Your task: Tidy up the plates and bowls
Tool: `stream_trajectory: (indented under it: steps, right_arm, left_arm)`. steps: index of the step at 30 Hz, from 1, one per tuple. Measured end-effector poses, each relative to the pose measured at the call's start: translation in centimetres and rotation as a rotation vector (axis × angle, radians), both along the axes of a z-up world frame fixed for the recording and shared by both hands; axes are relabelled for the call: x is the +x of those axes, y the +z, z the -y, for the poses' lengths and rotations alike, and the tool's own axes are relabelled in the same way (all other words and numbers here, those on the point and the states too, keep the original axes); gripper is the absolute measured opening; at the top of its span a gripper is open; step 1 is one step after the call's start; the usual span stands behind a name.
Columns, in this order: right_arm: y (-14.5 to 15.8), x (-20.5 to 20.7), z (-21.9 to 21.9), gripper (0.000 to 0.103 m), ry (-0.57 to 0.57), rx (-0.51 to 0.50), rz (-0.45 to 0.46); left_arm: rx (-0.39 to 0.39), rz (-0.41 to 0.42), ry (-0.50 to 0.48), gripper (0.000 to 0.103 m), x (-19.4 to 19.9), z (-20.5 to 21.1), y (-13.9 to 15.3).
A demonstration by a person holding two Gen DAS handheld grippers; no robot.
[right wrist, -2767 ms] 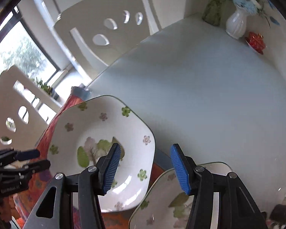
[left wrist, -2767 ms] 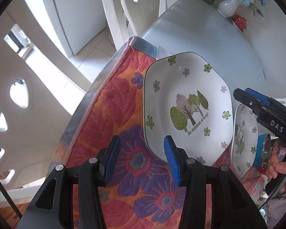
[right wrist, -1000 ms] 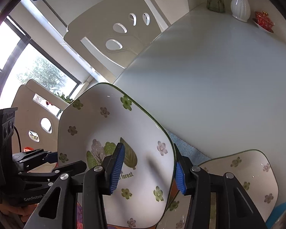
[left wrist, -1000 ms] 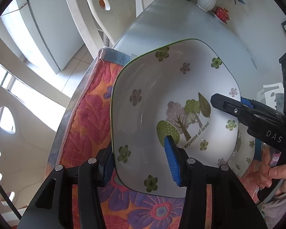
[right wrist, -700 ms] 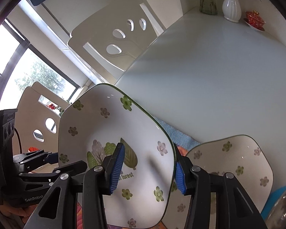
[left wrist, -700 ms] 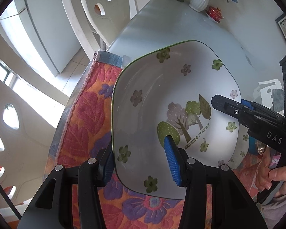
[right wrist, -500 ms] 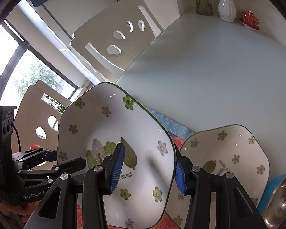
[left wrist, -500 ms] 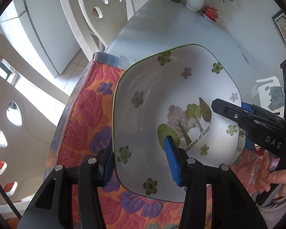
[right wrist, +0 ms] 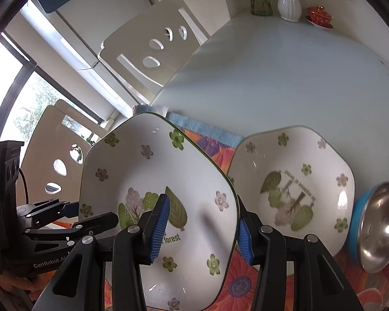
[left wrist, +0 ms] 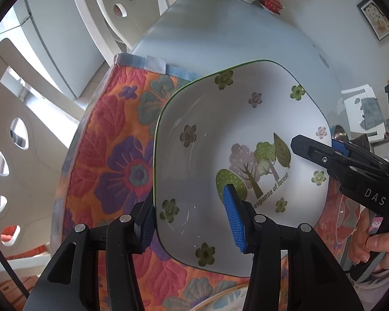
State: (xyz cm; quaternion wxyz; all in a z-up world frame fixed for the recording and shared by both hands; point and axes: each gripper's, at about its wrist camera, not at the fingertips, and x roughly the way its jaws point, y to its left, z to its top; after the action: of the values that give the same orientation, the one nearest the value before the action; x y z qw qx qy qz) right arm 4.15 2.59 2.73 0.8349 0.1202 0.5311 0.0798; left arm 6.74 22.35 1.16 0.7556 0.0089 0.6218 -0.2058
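Gripping plate (left wrist: 236, 134) rims, both grippers (left wrist: 192, 217)

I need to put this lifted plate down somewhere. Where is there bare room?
The table lies bare from the mat's blue edge to the vase and red cup. Crowded: the second plate and steel bowl.

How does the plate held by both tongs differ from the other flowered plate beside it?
The held plate is lifted and tilted, gripped at opposite rims by the left tongs and right tongs; the second plate lies on the floral mat, untouched. Seen from the right wrist, its tree picture appears upside down, the held plate's upright. Both share the same shape and print.
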Motion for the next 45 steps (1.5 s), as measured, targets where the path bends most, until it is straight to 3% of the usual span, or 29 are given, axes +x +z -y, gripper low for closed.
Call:
stream_trajectory:
  steps: [23,45]
  right_arm:
    - [-2.0,-7.3,0.1,0.047,-0.081,0.035,-0.047]
    - [-4.1,-14.4,-1.9,0.047,-0.140,0.096,-0.100]
  left_arm:
    - [0.034,-0.005,-0.069,0.044,-5.5,0.0,-0.3]
    - [0.046,-0.080,-0.084,0.044,-11.5,-2.1,-2.3]
